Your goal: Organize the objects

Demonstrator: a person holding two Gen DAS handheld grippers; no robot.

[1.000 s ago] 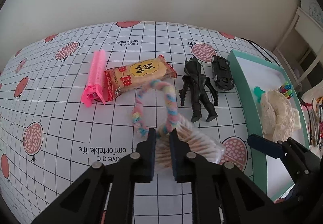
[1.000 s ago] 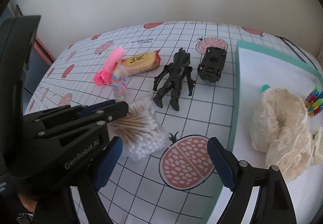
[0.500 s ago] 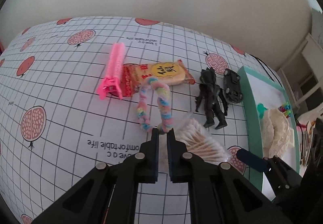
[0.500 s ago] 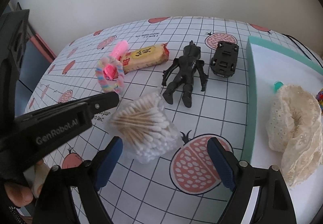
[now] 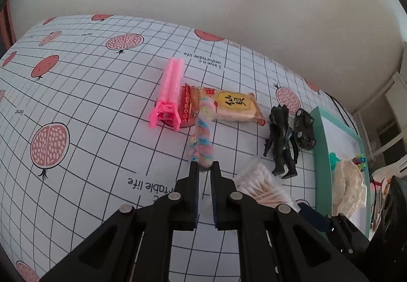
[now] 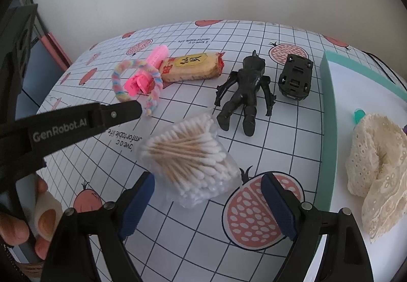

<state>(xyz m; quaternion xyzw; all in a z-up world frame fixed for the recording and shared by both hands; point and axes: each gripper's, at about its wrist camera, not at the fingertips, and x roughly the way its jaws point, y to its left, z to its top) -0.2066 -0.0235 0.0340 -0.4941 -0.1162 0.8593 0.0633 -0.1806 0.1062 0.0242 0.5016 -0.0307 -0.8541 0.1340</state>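
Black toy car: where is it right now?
In the right wrist view the black toy car lies on the tablecloth at upper right, between the black figure and the teal tray edge.

- The scrunchie (image 5: 203, 134) pinched in my left tongs (image 5: 204, 170) is pastel: pink, blue, yellow and white bands.
- My right tongs (image 6: 208, 202) are black with dark blue pads.
- Tablecloth (image 6: 254, 154): white, black grid lines, salmon-pink pomegranate prints.
- Hair clip (image 5: 169, 93): hot pink.
- Snack packet (image 6: 192, 65): tan with red ends and a yellow label.
- Figure (image 6: 244, 93) and toy car (image 6: 296, 76): both black.
- Cotton swabs (image 6: 188, 154): white tips, wooden-tan sticks, clear bag.
- Tray (image 6: 328, 93): teal rim, white inside.
- Lace cloth (image 6: 379, 162): cream.
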